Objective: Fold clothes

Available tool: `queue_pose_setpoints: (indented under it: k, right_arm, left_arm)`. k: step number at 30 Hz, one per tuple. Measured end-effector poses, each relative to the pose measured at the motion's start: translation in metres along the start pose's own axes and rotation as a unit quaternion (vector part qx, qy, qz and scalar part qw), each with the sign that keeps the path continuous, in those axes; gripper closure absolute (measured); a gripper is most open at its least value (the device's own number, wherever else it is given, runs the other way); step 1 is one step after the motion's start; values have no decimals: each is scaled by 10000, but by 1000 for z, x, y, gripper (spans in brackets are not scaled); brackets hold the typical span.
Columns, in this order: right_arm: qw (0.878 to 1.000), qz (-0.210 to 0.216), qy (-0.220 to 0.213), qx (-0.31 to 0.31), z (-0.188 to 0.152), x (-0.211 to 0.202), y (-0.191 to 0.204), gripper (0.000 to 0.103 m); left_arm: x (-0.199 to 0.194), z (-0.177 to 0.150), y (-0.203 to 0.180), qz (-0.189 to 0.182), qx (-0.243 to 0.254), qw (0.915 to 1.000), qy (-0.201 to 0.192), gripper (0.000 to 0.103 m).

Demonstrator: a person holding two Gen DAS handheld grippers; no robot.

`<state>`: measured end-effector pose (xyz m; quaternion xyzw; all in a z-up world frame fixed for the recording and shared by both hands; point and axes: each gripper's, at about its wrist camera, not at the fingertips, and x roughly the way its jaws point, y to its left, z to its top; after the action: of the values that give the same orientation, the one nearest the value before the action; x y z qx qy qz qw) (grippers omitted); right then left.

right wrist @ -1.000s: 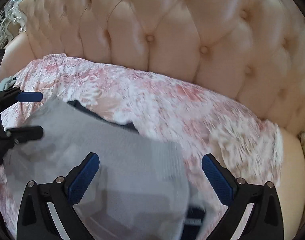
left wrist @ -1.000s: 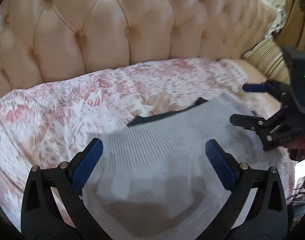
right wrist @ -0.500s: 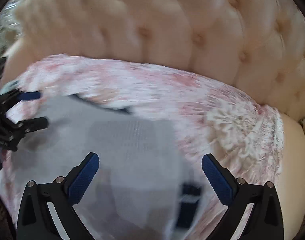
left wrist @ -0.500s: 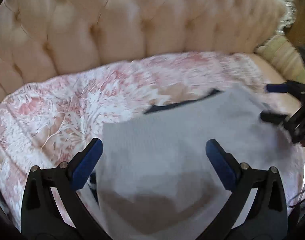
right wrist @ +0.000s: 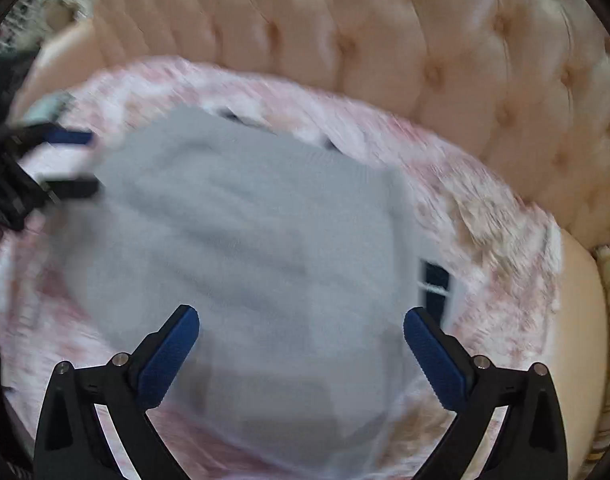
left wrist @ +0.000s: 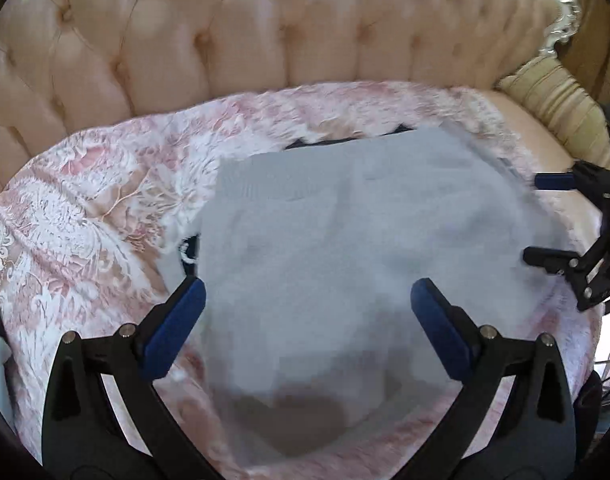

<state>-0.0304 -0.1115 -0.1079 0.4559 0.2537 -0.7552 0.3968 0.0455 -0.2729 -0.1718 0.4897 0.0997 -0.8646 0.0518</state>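
Grey knit garment (left wrist: 345,240) lies flat on pink cover (left wrist: 85,200); both grippers (left wrist: 308,312) (right wrist: 301,340) spread wide, empty, 6 o'clock, prob. to smooth/regrip.

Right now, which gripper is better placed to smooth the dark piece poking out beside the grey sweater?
Probably the right gripper: its open jaws sit close to the dark piece at the grey sweater edge.
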Motion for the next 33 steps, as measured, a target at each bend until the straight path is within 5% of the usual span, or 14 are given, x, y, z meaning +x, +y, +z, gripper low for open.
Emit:
queue_pose_setpoints:
  k: [3,6,11,14,17,19,22,23,33]
  right_arm:
    - [9974,-164,479,-515,-9,25,27,0]
    - [9993,174,194,253,-26,19,-2,0]
    - [9979,-99,177,610,-48,-17,-15,0]
    - [9835,546,-317,1695,-75,-42,-38,0]
    - [9262,1888,-1115,3066,-108,-46,-59,0]
    - [8637,2742,-1622,3906,-129,-48,-73,0]
    - [7499,3887,-2094,4927,-154,-35,-88,0]
    - [7323,4049,-2104,5056,-156,-30,-90,0]
    - [7983,3323,-1439,4813,-120,-14,-82,0]
  left_arm:
    - [27,-19,-5,122,210,9992,321,0]
    - [21,-28,14,-27,-100,9997,239,0]
    - [9,-33,9,463,122,9979,430,0]
    - [3,-38,6,816,-38,9956,458,0]
    - [-10,-44,-11,863,-30,9959,275,0]
    - [-13,-46,-21,727,34,9971,205,0]
    - [0,-40,-32,687,186,9969,334,0]
    - [3,-39,-34,701,215,9966,374,0]
    - [14,-36,-32,617,125,9971,438,0]
